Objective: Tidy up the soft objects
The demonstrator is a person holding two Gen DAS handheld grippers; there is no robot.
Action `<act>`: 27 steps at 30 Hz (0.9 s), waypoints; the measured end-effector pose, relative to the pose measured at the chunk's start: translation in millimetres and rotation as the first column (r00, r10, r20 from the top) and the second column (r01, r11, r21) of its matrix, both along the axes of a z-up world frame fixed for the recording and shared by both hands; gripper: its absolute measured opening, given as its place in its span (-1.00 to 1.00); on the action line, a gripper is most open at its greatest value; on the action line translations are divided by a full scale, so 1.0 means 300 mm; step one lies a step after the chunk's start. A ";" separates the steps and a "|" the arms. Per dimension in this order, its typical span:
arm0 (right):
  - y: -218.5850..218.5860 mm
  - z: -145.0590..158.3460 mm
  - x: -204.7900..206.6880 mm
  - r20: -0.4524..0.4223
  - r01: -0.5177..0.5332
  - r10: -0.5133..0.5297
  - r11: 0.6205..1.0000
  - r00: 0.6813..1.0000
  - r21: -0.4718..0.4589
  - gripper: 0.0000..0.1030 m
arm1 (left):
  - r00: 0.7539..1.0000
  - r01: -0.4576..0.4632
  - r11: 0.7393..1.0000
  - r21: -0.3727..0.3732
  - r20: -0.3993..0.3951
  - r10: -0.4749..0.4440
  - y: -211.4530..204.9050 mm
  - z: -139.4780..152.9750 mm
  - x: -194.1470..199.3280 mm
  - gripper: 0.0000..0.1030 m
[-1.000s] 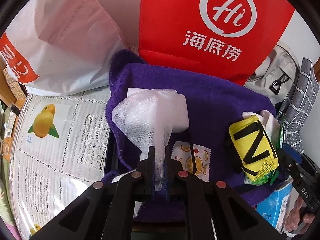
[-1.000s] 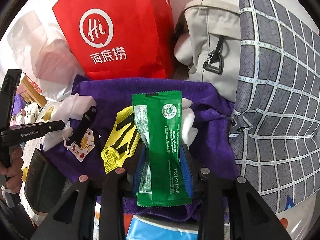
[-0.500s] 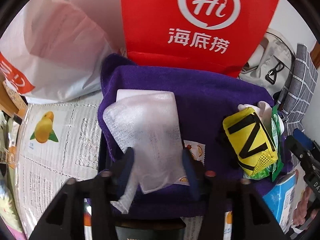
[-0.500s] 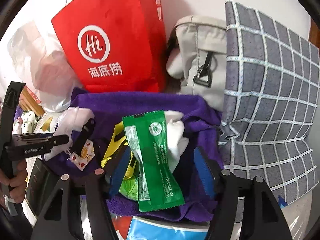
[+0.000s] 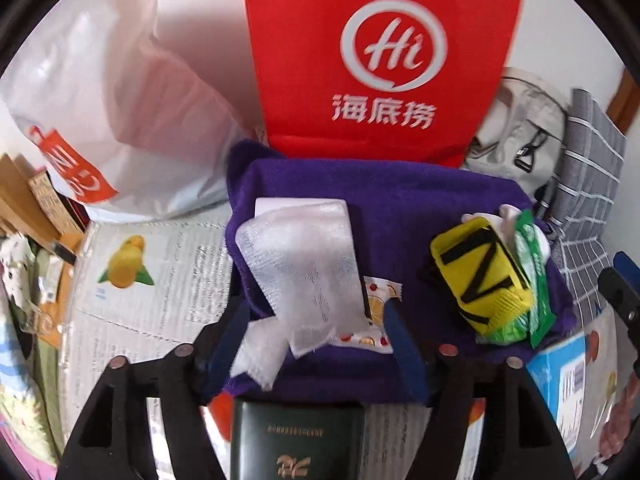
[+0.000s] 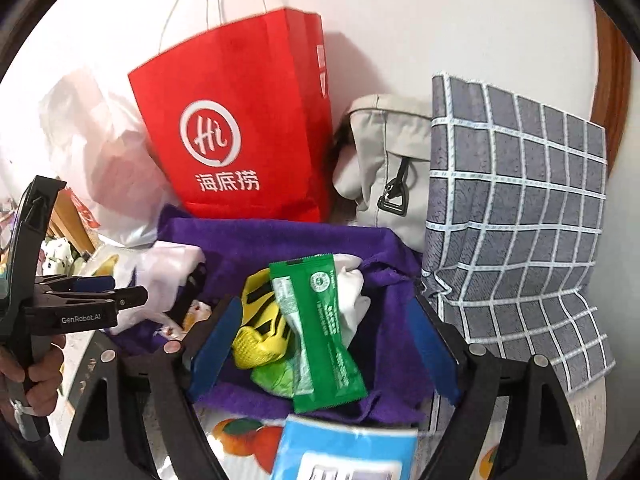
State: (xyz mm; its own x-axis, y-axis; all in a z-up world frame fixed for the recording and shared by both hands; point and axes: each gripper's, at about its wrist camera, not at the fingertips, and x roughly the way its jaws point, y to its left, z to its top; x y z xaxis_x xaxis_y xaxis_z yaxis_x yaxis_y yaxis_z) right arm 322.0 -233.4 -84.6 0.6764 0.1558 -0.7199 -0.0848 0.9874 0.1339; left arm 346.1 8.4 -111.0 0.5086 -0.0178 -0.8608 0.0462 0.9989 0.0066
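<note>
A purple towel [image 5: 400, 208] is spread over a box. On its left part lies a white foam wrap [image 5: 304, 264] over a fruit-print sachet [image 5: 380, 308]. My left gripper [image 5: 316, 344] hovers just above the wrap's near end, jaws opening, pads clear of it. On the right part, a green packet [image 6: 320, 320] rests on a yellow mesh pouch [image 6: 260, 320] and a white cloth [image 6: 352, 296]. My right gripper [image 6: 324, 356] straddles the packet from above, jaws opening, and neither pad touches it. A hand [image 6: 36, 372] holds the left gripper's handle.
A red paper bag [image 5: 380, 60] and a white plastic bag [image 5: 120, 100] stand behind the towel. A grey backpack [image 6: 384, 160] and a checked grey cloth [image 6: 520, 220] close off the right. A dark green booklet [image 5: 296, 440] and a blue-white pack [image 6: 348, 452] lie nearest.
Both grippers went from shut to open and rose back. The left let go of the foam wrap, the right let go of the green packet; both things now lie on the towel.
</note>
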 end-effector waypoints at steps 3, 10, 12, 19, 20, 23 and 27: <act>0.010 0.039 -0.058 0.004 -0.002 0.002 1.000 1.000 -0.003 0.62 | 1.000 -0.003 1.000 -0.004 0.017 0.003 0.007 0.029 -0.082 0.43; 0.017 0.112 -0.241 -0.019 0.016 -0.017 0.999 1.000 -0.034 0.71 | 0.996 -0.017 1.000 0.025 0.083 0.015 0.021 0.124 -0.270 0.50; 0.017 0.124 -0.295 -0.022 0.021 -0.022 0.999 1.000 -0.025 0.71 | 0.994 -0.024 1.000 0.009 0.105 0.023 0.026 0.154 -0.332 0.54; 0.010 0.157 -0.510 0.001 0.050 -0.050 0.997 0.999 -0.056 0.93 | 0.978 -0.035 0.997 0.067 0.206 0.021 0.008 0.244 -0.551 0.62; 0.007 0.159 -0.541 0.003 0.056 -0.056 0.997 0.998 -0.062 0.95 | 0.976 -0.034 0.997 0.073 0.217 0.017 0.007 0.254 -0.580 0.64; -0.002 0.165 -0.616 -0.001 0.079 -0.079 0.995 0.997 -0.067 0.99 | 0.972 -0.045 0.996 0.071 0.233 0.027 0.006 0.274 -0.657 0.69; -0.002 0.182 -0.712 0.009 0.113 -0.113 0.988 0.994 -0.108 0.99 | 0.969 -0.042 0.997 0.060 0.247 0.026 -0.002 0.290 -0.762 0.70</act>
